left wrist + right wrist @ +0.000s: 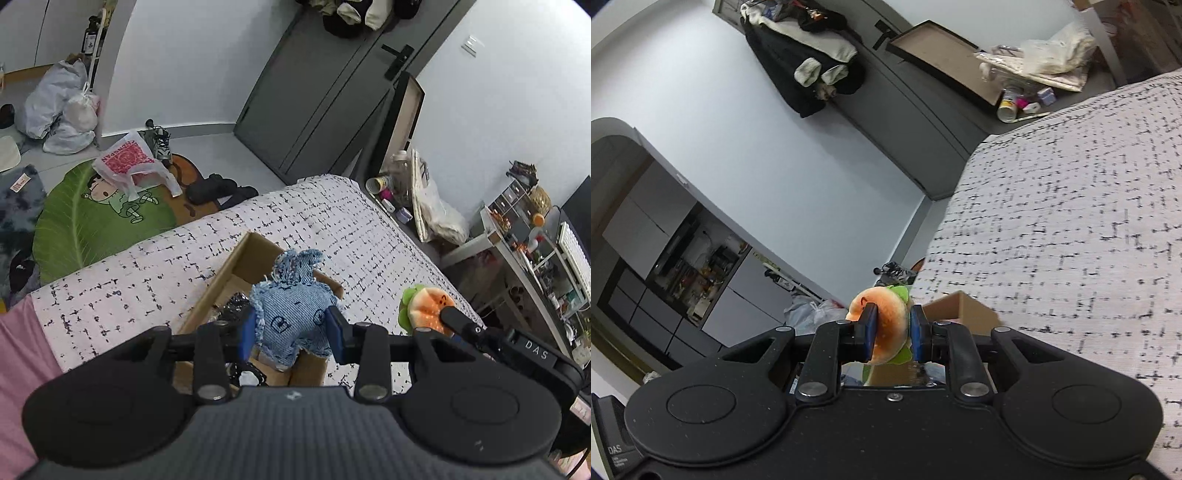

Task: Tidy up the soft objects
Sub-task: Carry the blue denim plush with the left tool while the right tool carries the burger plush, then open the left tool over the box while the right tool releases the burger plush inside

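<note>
Left tool (291, 334) clamped on denim plush (291, 314), right tool (890, 332) on orange plush (882, 328); both lifted, presumably for boxing in cardboard box (240, 269).

My left gripper (291, 332) — matte black, blue pads, silver pivot screws, ribbed grey housing at frame bottom; right gripper (890, 332) alike.

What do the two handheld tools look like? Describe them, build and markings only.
Both are matte black. The left tool and right tool each have blue pads on black fingers, linkage arms with silver rivets and two round housings. A white "DAS" label marks the right tool's side.
</note>
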Tool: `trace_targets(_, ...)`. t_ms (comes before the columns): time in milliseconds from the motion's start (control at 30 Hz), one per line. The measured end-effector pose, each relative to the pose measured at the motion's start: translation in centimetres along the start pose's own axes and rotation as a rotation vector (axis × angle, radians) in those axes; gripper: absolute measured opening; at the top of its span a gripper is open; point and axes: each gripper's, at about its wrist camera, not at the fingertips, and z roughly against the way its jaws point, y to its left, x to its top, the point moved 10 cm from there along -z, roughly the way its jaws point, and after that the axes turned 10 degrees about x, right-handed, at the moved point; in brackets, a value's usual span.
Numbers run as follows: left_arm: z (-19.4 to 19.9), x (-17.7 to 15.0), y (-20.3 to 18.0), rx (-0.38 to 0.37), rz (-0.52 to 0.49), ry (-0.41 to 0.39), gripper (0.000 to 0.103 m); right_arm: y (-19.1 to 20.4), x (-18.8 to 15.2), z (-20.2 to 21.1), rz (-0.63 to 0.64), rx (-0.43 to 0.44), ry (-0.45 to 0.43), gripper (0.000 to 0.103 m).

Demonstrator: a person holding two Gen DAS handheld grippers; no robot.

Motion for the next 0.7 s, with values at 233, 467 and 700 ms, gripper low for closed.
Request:
trace_targets(233, -1.2, 1.3, 1.7, -0.009, 0.049, 0.014, 0.039, 2.0, 0.3, -1.7, 0.025, 0.010, 0.005, 0.019)
trace_targets(467, -2.8, 1.3, 2.3, -0.003, 0.054, 0.030, 0.039, 1.2, -1.7, -3.7, 0.008, 0.028, 0.052, 0.019)
trace_targets(700, -5.5, 0.7, 2.7, 0.023, 0.054, 0.069, 0.039, -1.3, -6.1, -5.3, -0.054, -0.023, 0.193, 0.035)
